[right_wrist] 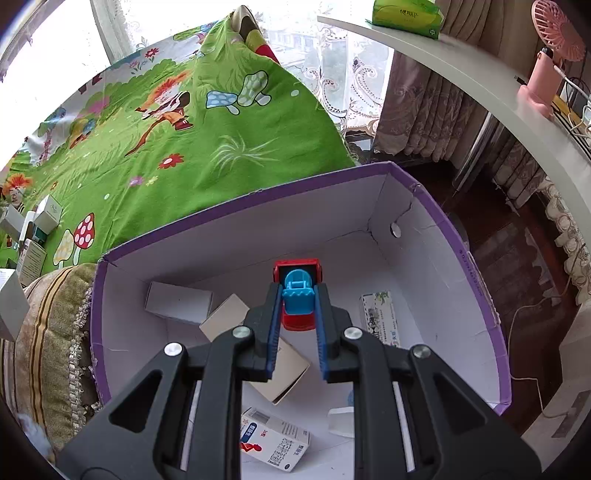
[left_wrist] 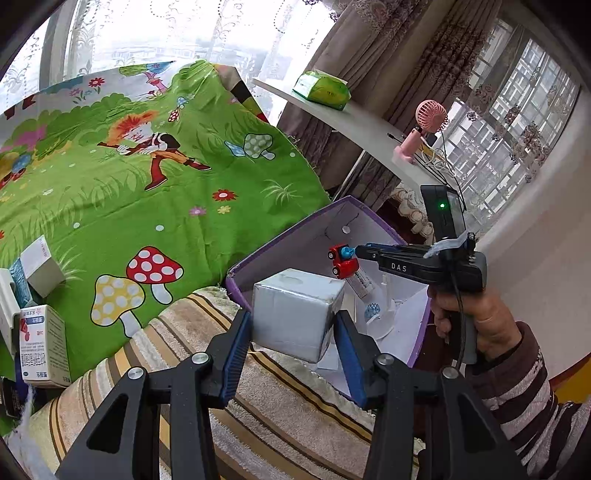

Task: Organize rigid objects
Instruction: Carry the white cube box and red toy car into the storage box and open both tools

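My left gripper [left_wrist: 293, 325] is shut on a pale grey cube-shaped box [left_wrist: 295, 310], held just over the near rim of the purple-edged cardboard box [left_wrist: 284, 236]. My right gripper [right_wrist: 298, 295] is shut on a red and blue toy car [right_wrist: 298, 295] and hangs inside the cardboard box [right_wrist: 480, 280], above its white floor. The left wrist view shows the same car [left_wrist: 343, 260] at the right gripper's tip, with a hand on that gripper's handle. Several small cartons lie in the box, among them a white one [right_wrist: 179, 302], a tan one [right_wrist: 225, 321] and a medicine carton [right_wrist: 275, 443].
More small boxes [left_wrist: 40, 266] and a medicine carton [left_wrist: 42, 347] lie on the green cartoon sheet [left_wrist: 147, 192] at the left. A striped cushion [left_wrist: 280, 406] lies under the left gripper. A white shelf [right_wrist: 461, 70] carries a green tissue pack [right_wrist: 406, 16] and a pink fan [right_wrist: 550, 55].
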Demonstrator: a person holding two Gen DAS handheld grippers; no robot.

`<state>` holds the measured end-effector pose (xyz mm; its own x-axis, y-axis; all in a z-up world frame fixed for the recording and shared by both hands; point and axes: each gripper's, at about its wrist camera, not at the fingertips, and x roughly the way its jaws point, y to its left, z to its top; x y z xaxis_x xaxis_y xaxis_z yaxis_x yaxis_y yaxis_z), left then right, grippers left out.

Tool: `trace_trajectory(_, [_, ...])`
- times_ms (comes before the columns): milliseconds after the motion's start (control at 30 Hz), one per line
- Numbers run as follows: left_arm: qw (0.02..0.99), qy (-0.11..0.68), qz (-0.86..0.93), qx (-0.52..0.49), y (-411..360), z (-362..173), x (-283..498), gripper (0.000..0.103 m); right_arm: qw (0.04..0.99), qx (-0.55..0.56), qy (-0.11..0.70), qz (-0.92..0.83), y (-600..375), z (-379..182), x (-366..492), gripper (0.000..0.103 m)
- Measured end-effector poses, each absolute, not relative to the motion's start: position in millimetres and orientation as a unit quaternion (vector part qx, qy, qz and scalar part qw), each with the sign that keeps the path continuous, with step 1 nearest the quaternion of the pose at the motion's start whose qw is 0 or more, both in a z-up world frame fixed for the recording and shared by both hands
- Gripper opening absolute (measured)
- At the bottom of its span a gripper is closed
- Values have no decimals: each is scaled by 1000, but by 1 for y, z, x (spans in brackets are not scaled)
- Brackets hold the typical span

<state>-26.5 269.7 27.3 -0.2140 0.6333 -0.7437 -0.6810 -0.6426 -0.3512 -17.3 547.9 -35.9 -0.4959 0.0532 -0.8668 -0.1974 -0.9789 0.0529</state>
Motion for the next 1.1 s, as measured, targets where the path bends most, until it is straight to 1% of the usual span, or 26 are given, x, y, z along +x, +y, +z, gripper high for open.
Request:
trace_trajectory(300, [427, 42, 771, -470, 291, 22, -25, 47, 89, -522, 71, 845, 561, -52, -13, 21])
trace_trajectory(367, [428, 44, 770, -471, 295, 22, -25, 47, 92, -522, 79, 844, 565, -52, -11, 25])
trace_trajectory(433, [428, 47, 770, -471, 298, 21, -25, 47, 96, -517, 85, 846, 567, -49, -9, 35])
trace_trajectory(467, [429, 48, 769, -471, 300, 21, -25, 47, 96, -511, 89, 849, 568, -46, -7, 38])
trace_trajectory(533, [431, 53, 768, -471, 304, 20, -24, 47, 97, -500, 96, 856, 568, -41, -3, 52])
trace_trajectory(633, [436, 58, 764, -472, 308, 19, -22, 47, 102, -486, 103, 862, 568, -32, 2, 60])
trace_trajectory(800, [434, 55, 763, -477, 308, 16, -22, 50, 105, -473, 112, 868, 568, -22, 8, 64])
trace_trajectory(1100, [428, 32, 766, -479, 298, 18, -25, 50, 92, -466, 118, 872, 561, -15, 12, 64])
